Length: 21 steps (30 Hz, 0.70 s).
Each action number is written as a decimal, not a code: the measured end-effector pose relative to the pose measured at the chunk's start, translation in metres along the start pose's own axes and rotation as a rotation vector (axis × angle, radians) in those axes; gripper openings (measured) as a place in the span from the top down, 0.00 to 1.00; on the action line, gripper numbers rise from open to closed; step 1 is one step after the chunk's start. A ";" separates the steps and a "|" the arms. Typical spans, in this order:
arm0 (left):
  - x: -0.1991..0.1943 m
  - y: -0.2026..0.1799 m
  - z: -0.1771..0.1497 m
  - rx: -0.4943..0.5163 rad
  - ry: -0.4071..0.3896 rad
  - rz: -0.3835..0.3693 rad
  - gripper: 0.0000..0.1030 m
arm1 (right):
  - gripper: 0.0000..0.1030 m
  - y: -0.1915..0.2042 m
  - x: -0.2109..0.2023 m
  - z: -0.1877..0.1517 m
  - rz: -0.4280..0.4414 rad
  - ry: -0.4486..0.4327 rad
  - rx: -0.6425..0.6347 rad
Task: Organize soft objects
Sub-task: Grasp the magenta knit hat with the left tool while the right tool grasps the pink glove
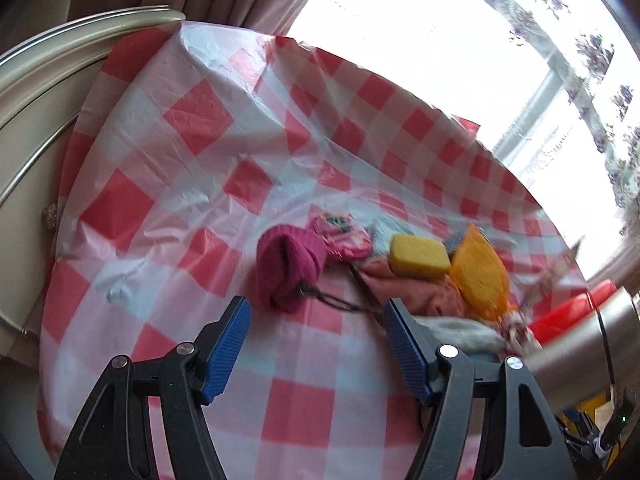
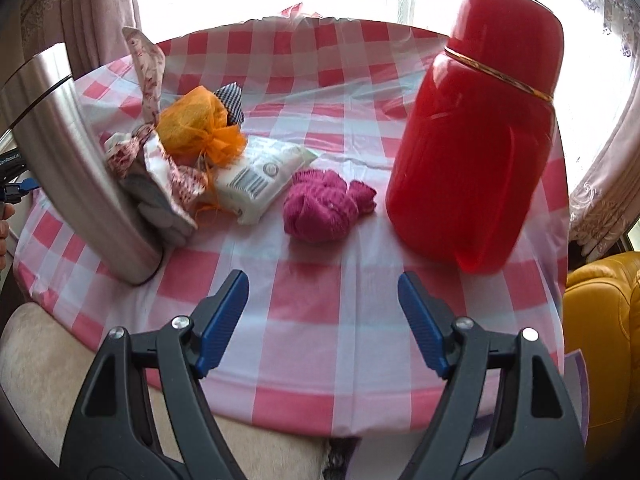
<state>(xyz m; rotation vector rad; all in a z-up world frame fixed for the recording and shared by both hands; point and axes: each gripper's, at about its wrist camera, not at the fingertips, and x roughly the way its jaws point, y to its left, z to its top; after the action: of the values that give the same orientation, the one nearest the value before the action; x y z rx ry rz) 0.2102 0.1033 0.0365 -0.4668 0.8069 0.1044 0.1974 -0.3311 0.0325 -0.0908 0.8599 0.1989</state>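
Observation:
A magenta knitted piece [image 1: 289, 270] [image 2: 326, 205] lies loose on the checked tablecloth. Beside it is a heap of soft things: a yellow sponge [image 1: 419, 257], an orange mesh pouf [image 1: 480, 270] [image 2: 202, 126], a white wipes packet [image 2: 262, 176], patterned cloths [image 2: 160, 168] and pink cloth [image 1: 404, 284]. My left gripper [image 1: 316, 308] is open and empty, just short of the magenta piece. My right gripper [image 2: 323, 282] is open and empty, hovering near the table's front, short of the magenta piece.
A red flask [image 2: 478, 140] stands at the right, close to the magenta piece. A steel flask [image 2: 72, 160] [image 1: 592, 344] stands at the left against the heap. A yellow seat [image 2: 600, 332] lies beyond the table's right edge. Curtains and a bright window lie behind.

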 end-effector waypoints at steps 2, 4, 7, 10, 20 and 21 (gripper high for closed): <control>0.012 0.002 0.007 -0.010 0.003 0.015 0.32 | 0.20 0.001 0.009 0.008 -0.011 -0.006 0.001; 0.025 0.004 0.013 -0.017 0.013 0.035 0.32 | 0.20 0.002 0.018 0.014 -0.015 -0.004 0.004; 0.043 0.009 0.016 -0.037 0.030 0.056 0.32 | 0.19 0.005 0.035 0.022 -0.024 0.001 0.000; 0.057 0.014 0.018 -0.050 0.044 0.066 0.32 | 0.20 0.009 0.053 0.028 -0.033 0.012 -0.005; 0.089 0.023 0.018 -0.060 0.090 0.025 0.42 | 0.20 0.014 0.101 0.038 -0.077 0.066 -0.002; 0.090 0.024 0.018 -0.059 0.093 0.017 0.47 | 0.21 0.013 0.104 0.037 -0.078 0.068 0.005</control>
<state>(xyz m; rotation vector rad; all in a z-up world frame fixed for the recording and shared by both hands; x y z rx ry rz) 0.2785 0.1245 -0.0262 -0.5237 0.9008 0.1237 0.2882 -0.2980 -0.0221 -0.1269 0.9229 0.1214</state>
